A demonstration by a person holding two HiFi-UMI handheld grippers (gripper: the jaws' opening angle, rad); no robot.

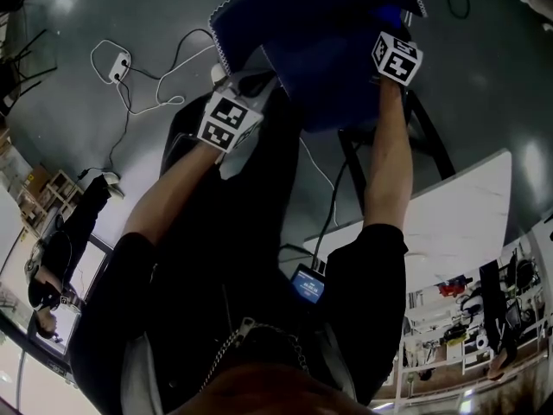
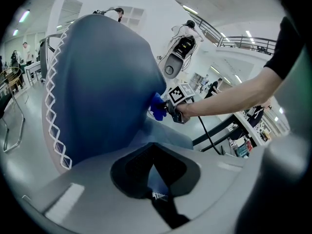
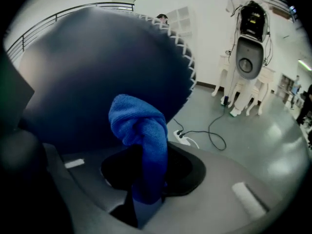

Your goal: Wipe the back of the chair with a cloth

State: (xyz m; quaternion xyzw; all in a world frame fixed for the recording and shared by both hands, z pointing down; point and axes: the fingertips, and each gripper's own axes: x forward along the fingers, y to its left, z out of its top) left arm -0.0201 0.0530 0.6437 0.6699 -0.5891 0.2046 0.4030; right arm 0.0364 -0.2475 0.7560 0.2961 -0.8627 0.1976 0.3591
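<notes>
The chair back (image 1: 320,41) is dark blue with white zigzag stitching along its edge, and it fills the left gripper view (image 2: 102,82) and the right gripper view (image 3: 97,67). My right gripper (image 3: 146,194) is shut on a bright blue cloth (image 3: 141,130), whose bunched end is pressed against the chair back. The left gripper view shows that cloth (image 2: 157,106) touching the chair's right side. My left gripper (image 2: 156,189) is at the chair's left edge, with a fold of the blue chair covering running into its closed jaws. In the head view, the left gripper (image 1: 251,80) and right gripper (image 1: 393,33) flank the chair.
A white power strip (image 1: 117,63) with loose cables lies on the grey floor at the left. Black chair legs (image 1: 432,137) stand below the right arm, next to a white table (image 1: 458,223). A white machine (image 3: 248,48) stands by the wall. A person (image 1: 60,249) stands at the lower left.
</notes>
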